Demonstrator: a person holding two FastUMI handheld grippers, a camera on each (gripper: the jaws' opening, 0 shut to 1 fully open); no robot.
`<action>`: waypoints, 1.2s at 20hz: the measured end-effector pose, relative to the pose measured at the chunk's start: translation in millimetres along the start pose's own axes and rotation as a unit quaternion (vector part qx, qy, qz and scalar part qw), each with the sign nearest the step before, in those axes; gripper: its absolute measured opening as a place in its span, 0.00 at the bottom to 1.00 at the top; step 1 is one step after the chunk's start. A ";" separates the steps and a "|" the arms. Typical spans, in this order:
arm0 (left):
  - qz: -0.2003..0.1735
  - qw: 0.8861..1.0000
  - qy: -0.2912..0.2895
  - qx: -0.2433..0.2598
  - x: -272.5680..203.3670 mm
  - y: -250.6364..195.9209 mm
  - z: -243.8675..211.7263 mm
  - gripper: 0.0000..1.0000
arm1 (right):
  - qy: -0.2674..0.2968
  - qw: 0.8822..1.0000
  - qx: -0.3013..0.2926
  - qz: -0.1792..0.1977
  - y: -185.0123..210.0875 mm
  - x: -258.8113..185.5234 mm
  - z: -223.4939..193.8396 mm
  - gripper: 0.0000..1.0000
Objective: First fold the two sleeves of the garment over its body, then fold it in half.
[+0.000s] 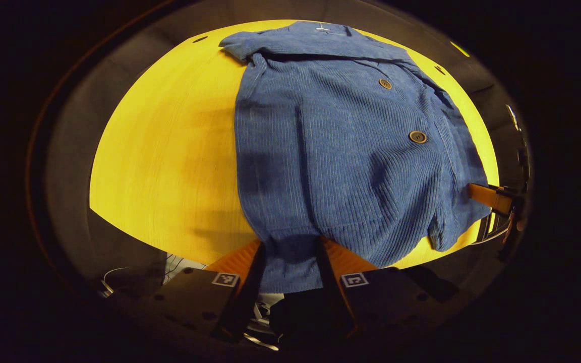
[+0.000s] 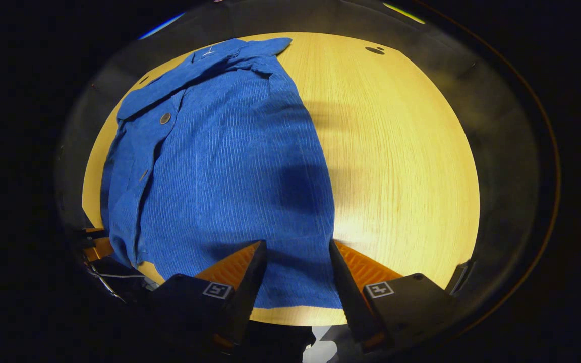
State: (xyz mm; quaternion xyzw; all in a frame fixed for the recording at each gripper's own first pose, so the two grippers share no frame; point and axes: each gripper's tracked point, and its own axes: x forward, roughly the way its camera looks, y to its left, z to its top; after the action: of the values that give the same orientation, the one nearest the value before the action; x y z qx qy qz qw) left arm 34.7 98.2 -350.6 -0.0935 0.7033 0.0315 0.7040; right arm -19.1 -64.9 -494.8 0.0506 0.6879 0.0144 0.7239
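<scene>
Blue corduroy shirt [image 1: 331,151] lies flat on wooden table [image 1: 169,151], sleeves folded in. Left gripper [image 1: 290,252] fingers stand apart around the near hem; contact hard to tell. Right gripper [image 2: 295,252] likewise spread over the hem's other corner.

1. A blue shirt [image 1: 341,151] lies flat on a yellow table [image 1: 169,161].
2. The left gripper [image 1: 290,252] has its fingers open around the shirt's near edge.
3. The right gripper [image 1: 497,199] sits at the shirt's right side.
</scene>
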 end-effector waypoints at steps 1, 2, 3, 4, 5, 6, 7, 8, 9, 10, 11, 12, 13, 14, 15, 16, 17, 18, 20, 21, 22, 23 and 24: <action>-0.005 1.000 -0.003 -0.003 3.0 -0.1 0.1 0.46 | -0.003 1.000 0.016 0.004 5.2 2.3 0.8 0.59; -0.013 1.000 -0.007 -0.012 3.8 -0.9 0.8 0.34 | 0.003 1.000 0.023 0.010 13.2 3.9 -1.6 0.37; -0.024 1.000 -0.009 -0.011 1.2 -0.8 1.5 0.23 | -0.003 1.000 0.020 0.006 14.2 2.5 0.4 0.07; -0.041 0.999 -0.007 -0.012 0.2 -1.3 -1.4 0.12 | 0.008 1.000 0.008 0.013 15.5 3.9 -0.3 0.07; -0.059 0.998 -0.011 -0.013 2.1 -0.5 1.2 0.00 | 0.009 1.000 0.019 0.010 17.1 -0.1 -0.3 0.07; -0.077 0.997 -0.008 -0.023 1.6 -0.1 0.3 0.00 | 0.011 1.000 0.014 0.020 16.5 3.3 -2.3 0.02; -0.091 0.995 -0.015 -0.037 0.1 1.5 0.7 0.00 | 0.006 1.000 0.014 0.027 15.7 3.8 -3.3 0.02; -0.101 0.994 -0.015 -0.043 0.3 1.1 -1.2 0.00 | 0.006 0.999 0.020 0.038 19.0 2.5 -2.5 0.02; -0.097 0.994 -0.027 -0.047 -0.5 4.2 0.0 0.00 | 0.010 0.998 0.031 0.051 21.1 1.3 -4.5 0.02; -0.097 0.993 -0.035 -0.050 -2.2 4.9 2.3 0.00 | 0.010 0.997 0.039 0.061 24.2 -2.8 -5.6 0.02; -0.098 0.993 -0.044 -0.057 -6.9 4.4 2.8 0.00 | 0.001 0.997 0.042 0.066 26.3 -7.9 -2.9 0.02; -0.103 0.992 -0.047 -0.061 -11.0 1.9 4.3 0.00 | -0.002 0.996 0.042 0.073 29.2 -13.2 -3.3 0.02; -0.100 0.992 -0.052 -0.064 -16.1 1.3 3.2 0.00 | -0.008 0.996 0.043 0.084 33.1 -19.7 -1.2 0.02; -0.099 0.991 -0.057 -0.065 -21.3 1.8 5.1 0.00 | -0.011 0.995 0.042 0.094 37.6 -25.9 0.6 0.02; -0.096 0.991 -0.061 -0.065 -27.9 0.5 5.2 0.00 | -0.015 0.994 0.039 0.105 42.0 -33.4 1.3 0.02; -0.094 0.991 -0.068 -0.064 -34.4 -0.2 6.5 0.00 | -0.019 0.993 0.034 0.114 46.1 -39.6 3.4 0.02; -0.094 0.991 -0.072 -0.064 -40.5 -2.0 5.9 0.00 | -0.022 0.992 0.029 0.122 49.4 -45.2 6.4 0.02; -0.096 0.990 -0.077 -0.066 -45.8 -3.9 7.2 0.00 | -0.023 0.991 0.023 0.131 52.6 -50.2 7.9 0.02; -0.111 0.988 -0.084 -0.071 -56.1 -10.1 12.0 0.00 | -0.026 0.989 0.011 0.143 56.9 -60.2 12.4 0.02; -0.121 0.986 -0.090 -0.071 -63.1 -12.5 15.3 0.00 | -0.031 0.989 0.009 0.144 57.6 -66.6 16.7 0.02; -0.133 0.985 -0.093 -0.065 -71.3 -13.6 19.9 0.00 | -0.037 0.989 0.009 0.143 59.5 -74.4 20.5 0.02; -0.137 0.984 -0.098 -0.054 -79.6 -11.1 25.5 0.00 | -0.048 0.989 0.012 0.142 62.0 -84.1 27.3 0.02; -0.135 0.985 -0.104 -0.037 -88.0 -5.3 33.2 0.00 | -0.057 0.988 0.013 0.140 64.8 -93.6 33.4 0.02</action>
State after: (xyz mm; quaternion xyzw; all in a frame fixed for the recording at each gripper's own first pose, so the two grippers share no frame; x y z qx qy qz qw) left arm 67.6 106.6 -262.7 -0.2095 0.6055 -0.0281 0.7673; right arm 12.4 -10.7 -394.0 0.1558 0.6316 0.1038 0.7524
